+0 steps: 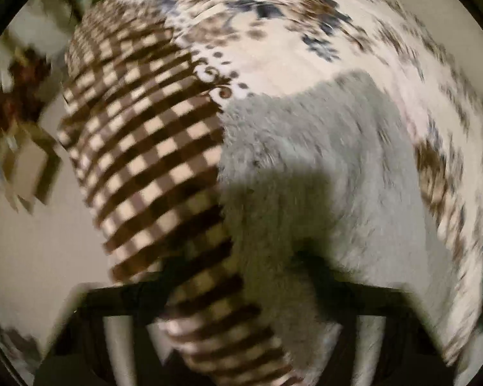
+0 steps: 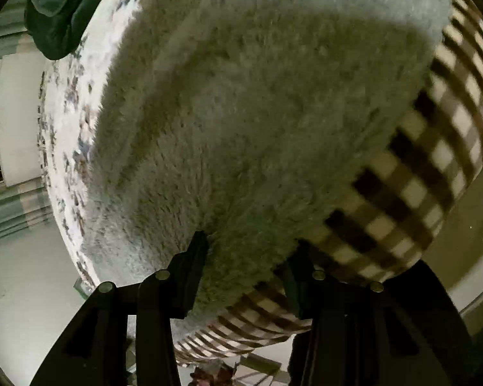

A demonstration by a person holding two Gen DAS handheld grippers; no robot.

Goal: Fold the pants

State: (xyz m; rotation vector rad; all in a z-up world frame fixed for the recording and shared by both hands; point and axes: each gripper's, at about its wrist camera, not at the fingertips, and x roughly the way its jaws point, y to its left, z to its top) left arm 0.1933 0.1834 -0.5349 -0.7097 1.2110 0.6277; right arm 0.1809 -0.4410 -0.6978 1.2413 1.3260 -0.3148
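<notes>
The patterned bed cover [image 1: 306, 48] fills the field ahead of both tools, and on it lie the pants [image 1: 322, 160], grey fleece on one face and, as far as I can judge, brown-and-cream check on the other. Seen from the left gripper [image 1: 241, 308], the garment starts right at the fingers and runs away ahead and a little to the right. The checked part lies ahead to the left, and a strip of it trails back down between the fingers. Seen from the right gripper [image 2: 251, 254], the fleece spreads straight ahead and fills nearly everything forward of it, with the checked band off to the right and curling under the near edge. So the long axis points away from both tools, both are at the near end of the cloth, and neither looks clearly nearer than the other. A fold would probably mean carrying this near edge forward along that axis to the far end. The right gripper's fingers [image 2: 199, 244] stand partly closed, with a thick bunch of the fleece edge filling the gap and touching both, which looks like a grip. The left view is heavily blurred. Its jaws are all but closed, apparently pinching the checked strip, though the pads themselves cannot be made out.
</notes>
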